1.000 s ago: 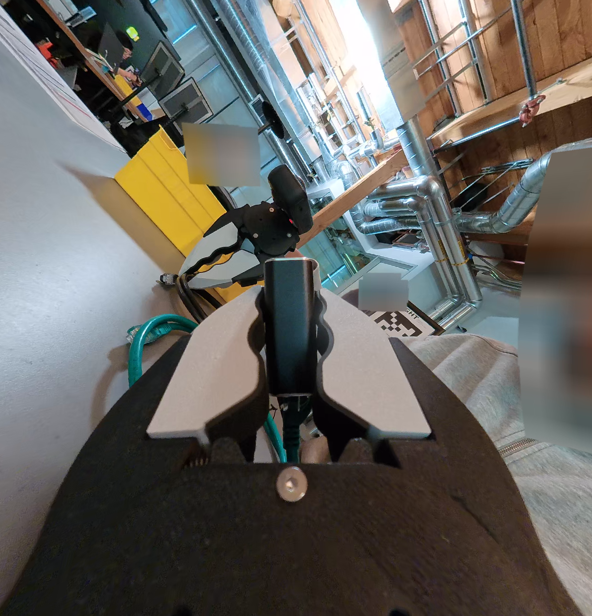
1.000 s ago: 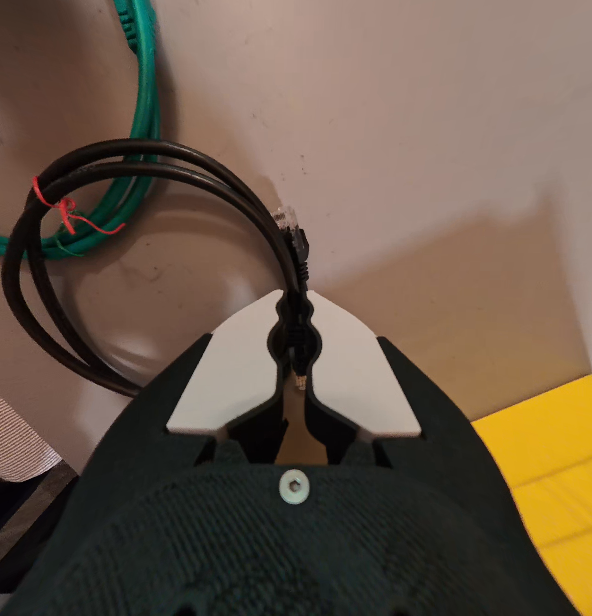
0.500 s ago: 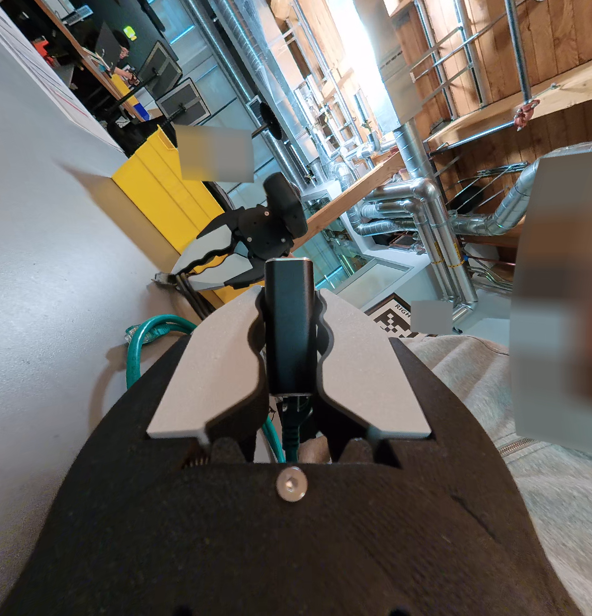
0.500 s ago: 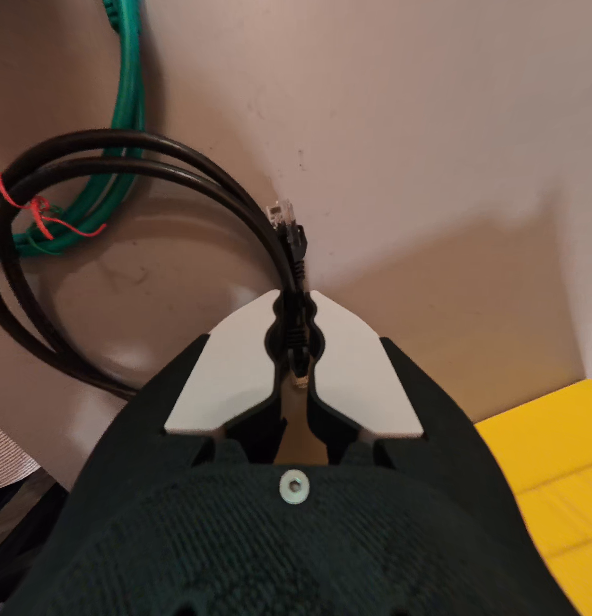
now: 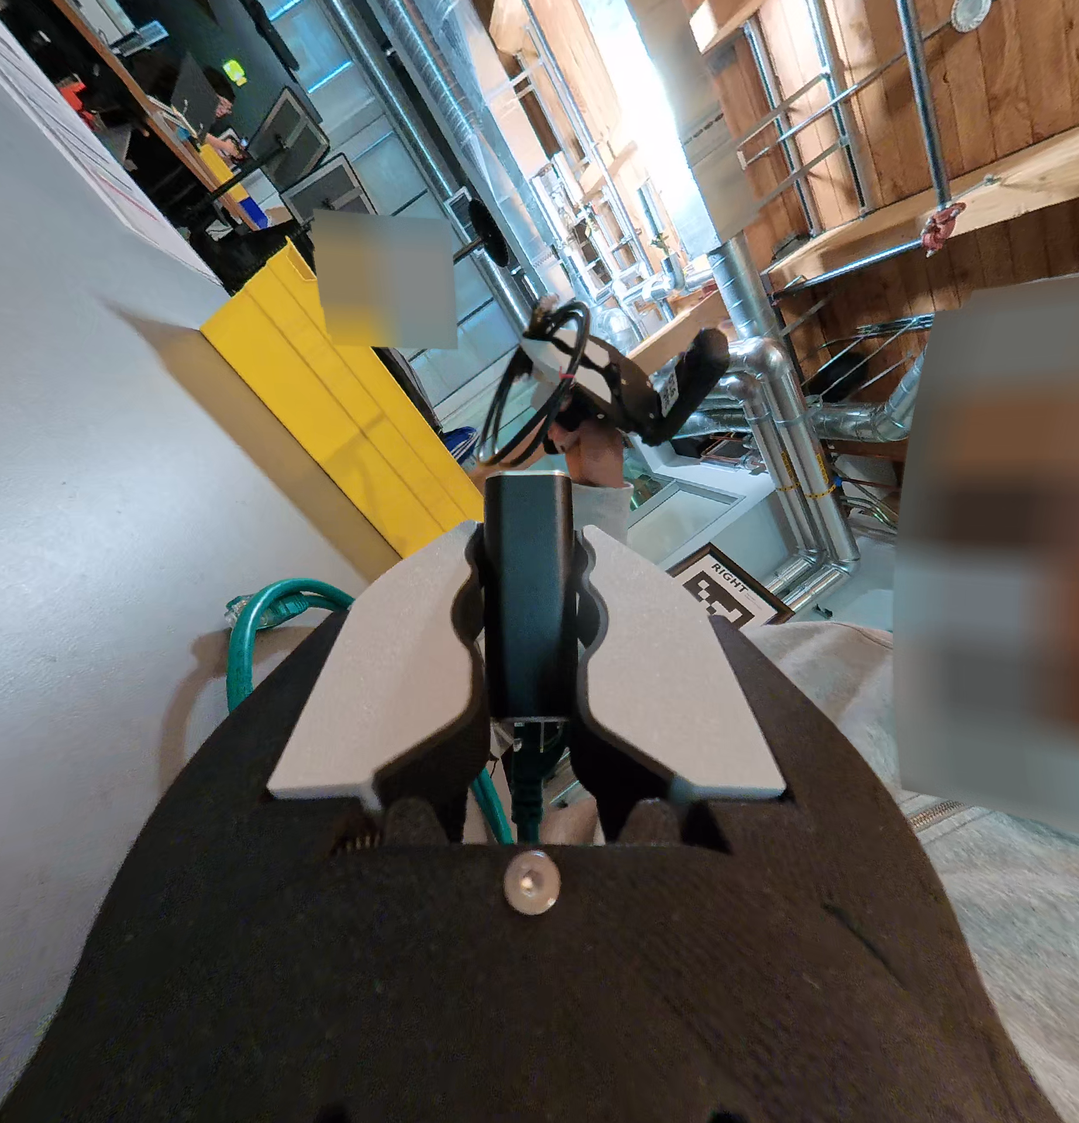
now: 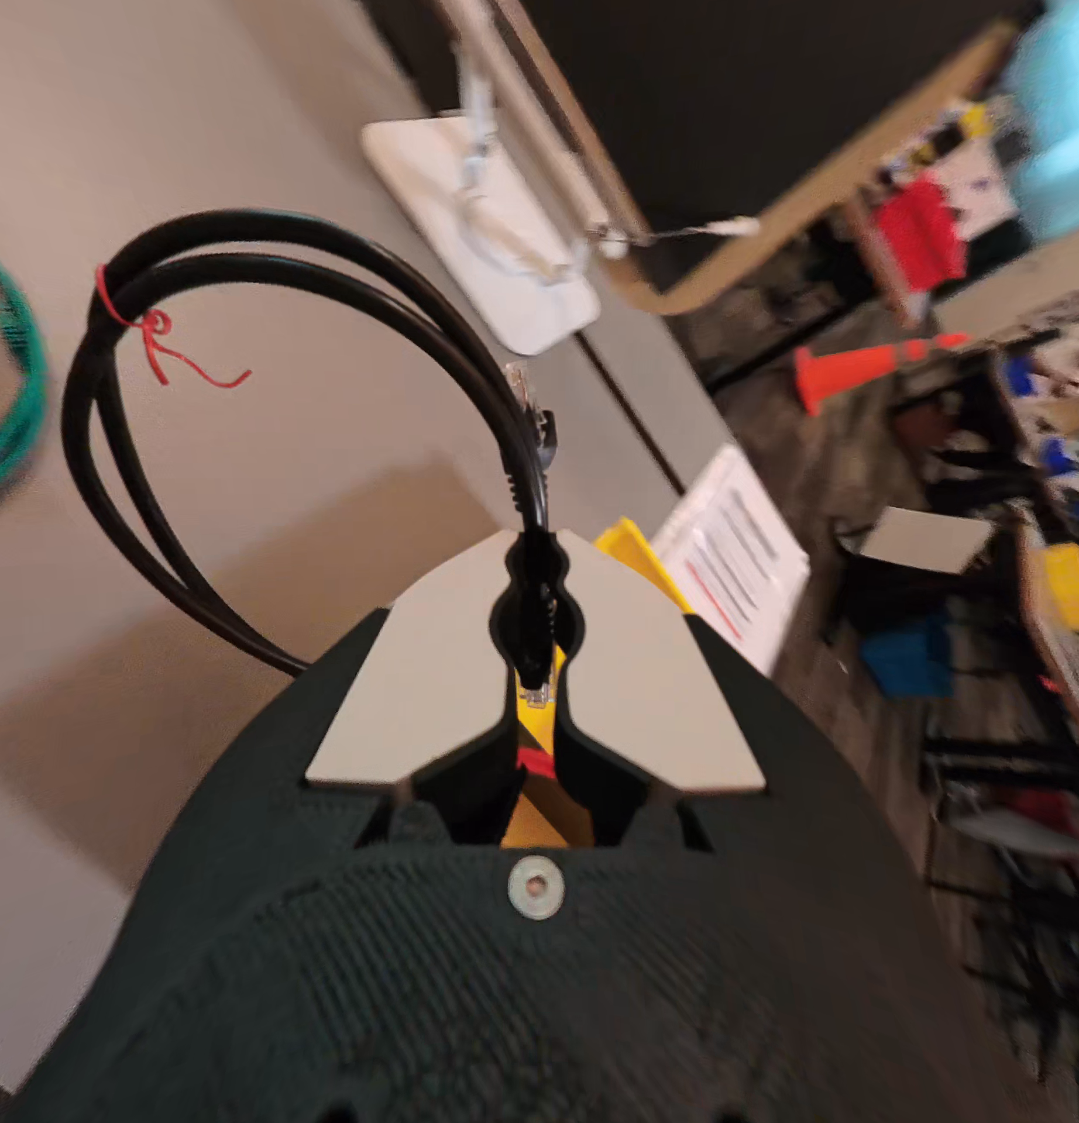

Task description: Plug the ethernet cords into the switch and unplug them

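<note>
My left gripper (image 5: 528,538) is shut on a small black switch (image 5: 528,583), held upright between the pads above the grey table. A green ethernet cord (image 5: 254,626) is plugged into the switch's near end and loops on the table at the left. My right gripper (image 6: 537,535) is shut on a coiled black ethernet cord (image 6: 178,377) near one plug; the other clear plug (image 6: 522,395) sticks up past the fingertips. A red twist tie (image 6: 160,340) binds the coil. In the left wrist view the right gripper (image 5: 555,358) hangs in the air beyond the switch with the black cord (image 5: 525,395).
A yellow bin (image 5: 342,413) stands at the table's far edge and also shows in the right wrist view (image 6: 637,565). A white pad with a pale cable (image 6: 494,237) lies on the table. A white sheet (image 6: 731,565) sits near the edge. Cluttered shelves (image 6: 981,486) stand to the right.
My right gripper has lifted the black cord off the table into the air and swung to face the room. The left gripper keeps hold of the switch, almost still.
</note>
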The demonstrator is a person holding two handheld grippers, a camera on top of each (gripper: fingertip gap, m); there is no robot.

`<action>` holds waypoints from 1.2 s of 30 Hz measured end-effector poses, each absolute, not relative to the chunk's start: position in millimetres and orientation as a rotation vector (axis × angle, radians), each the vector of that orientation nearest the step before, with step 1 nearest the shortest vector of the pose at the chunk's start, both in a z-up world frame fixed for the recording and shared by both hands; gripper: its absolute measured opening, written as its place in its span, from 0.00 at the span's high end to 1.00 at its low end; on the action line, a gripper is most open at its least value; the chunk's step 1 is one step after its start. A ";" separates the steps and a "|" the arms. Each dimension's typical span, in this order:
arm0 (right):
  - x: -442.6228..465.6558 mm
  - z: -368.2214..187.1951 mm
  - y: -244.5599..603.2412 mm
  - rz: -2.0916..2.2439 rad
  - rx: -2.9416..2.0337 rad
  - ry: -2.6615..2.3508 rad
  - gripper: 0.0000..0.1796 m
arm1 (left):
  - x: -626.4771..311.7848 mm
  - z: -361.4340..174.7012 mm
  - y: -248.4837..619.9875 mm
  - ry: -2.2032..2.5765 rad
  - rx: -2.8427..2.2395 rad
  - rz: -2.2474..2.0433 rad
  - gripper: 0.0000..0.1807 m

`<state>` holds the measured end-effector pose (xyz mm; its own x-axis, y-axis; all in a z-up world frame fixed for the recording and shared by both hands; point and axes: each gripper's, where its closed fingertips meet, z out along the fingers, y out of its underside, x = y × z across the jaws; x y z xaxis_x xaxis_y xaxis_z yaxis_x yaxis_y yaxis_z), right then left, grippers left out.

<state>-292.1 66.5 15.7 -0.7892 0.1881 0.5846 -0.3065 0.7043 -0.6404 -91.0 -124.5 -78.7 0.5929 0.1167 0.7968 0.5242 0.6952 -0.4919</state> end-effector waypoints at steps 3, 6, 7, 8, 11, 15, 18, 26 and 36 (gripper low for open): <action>-313.4 36.8 134.0 0.992 -0.126 -2.185 0.97 | -91.2 -78.1 -125.5 -0.923 -0.779 -0.273 0.86; -341.3 33.2 196.6 0.910 -0.330 -2.137 0.97 | -91.6 -78.0 -126.5 -0.924 -0.772 -0.274 0.86; -349.9 28.2 211.8 0.885 -0.384 -2.142 0.97 | -92.0 -78.2 -126.7 -0.925 -0.772 -0.274 0.86; -356.8 21.0 223.1 0.865 -0.428 -2.162 0.97 | -92.2 -78.3 -126.7 -0.927 -0.772 -0.273 0.86; -366.7 -11.1 239.8 0.797 -0.482 -2.282 0.96 | -92.5 -78.8 -126.5 -0.932 -0.777 -0.265 0.86; -368.6 -47.4 249.3 0.614 -0.457 -2.403 0.96 | -92.5 -79.1 -125.9 -0.933 -0.782 -0.263 0.86; -362.1 -73.7 245.8 0.533 -0.431 -2.507 0.90 | -92.3 -79.1 -125.5 -0.931 -0.784 -0.265 0.86; -370.3 -42.8 239.2 0.599 -0.460 -2.346 0.78 | -91.8 -79.0 -124.6 -0.928 -0.789 -0.270 0.86; -227.0 40.9 47.2 1.732 -0.042 -2.250 0.82 | -91.9 -79.8 -123.8 -0.932 -0.799 -0.261 0.86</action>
